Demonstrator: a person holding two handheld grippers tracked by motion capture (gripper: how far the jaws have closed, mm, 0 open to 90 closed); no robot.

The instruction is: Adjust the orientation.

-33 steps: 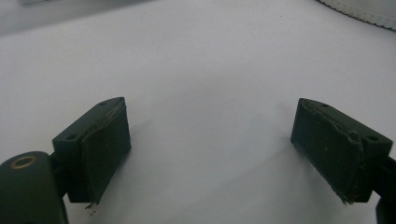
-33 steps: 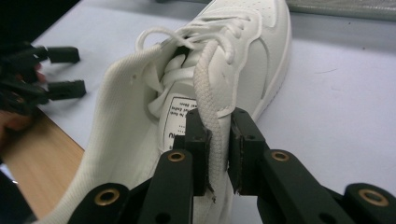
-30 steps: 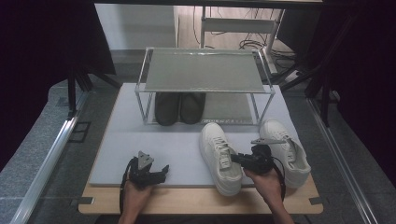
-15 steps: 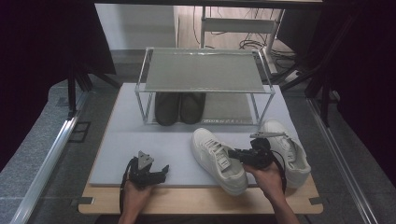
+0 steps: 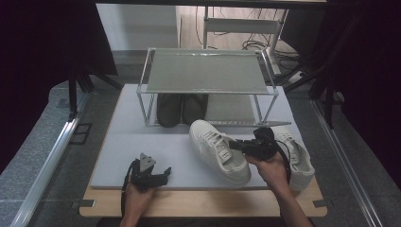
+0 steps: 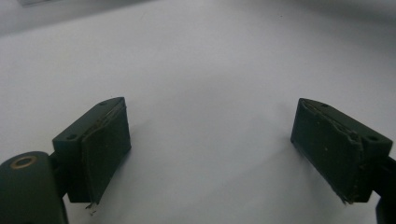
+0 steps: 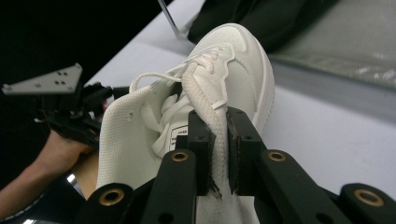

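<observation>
Now, status by item:

Right gripper (image 5: 238, 145): clenching its fingers (image 7: 201, 140) on the tongue of the left-hand white sneaker (image 5: 218, 150); fingers nearly closed, fabric pinched between them in the right gripper view.

Just changed: lifting and swinging the white sneaker; compared with a second ago, toe now pointing toward the far left, closer to the rack, heel raised off the table (image 5: 156, 156) near the front edge.

White sneaker, place: hanging from the tongue, middle-right of the table, toe just in front of the shoe rack (image 5: 208, 71), heel toward the front edge.

Second white sneaker (image 5: 295, 156): lying flat near the table's right edge, just beside the right hand (image 5: 272, 168), untouched.

Dark shoes (image 5: 182, 108): sitting side by side under the rack, left part of the lower level, at the far side of the table.

Left gripper (image 5: 158, 176): resting near the front-left of the table, fingers (image 6: 105, 149) released wide, nothing between them, bare surface beneath.

Meaning for the work: probably carrying the sneaker toward the rack, likely the free space beside the dark shoes; placing not yet done.

Risk, judged: gripping by a soft tongue, shoe possibly swinging or slipping.
</observation>
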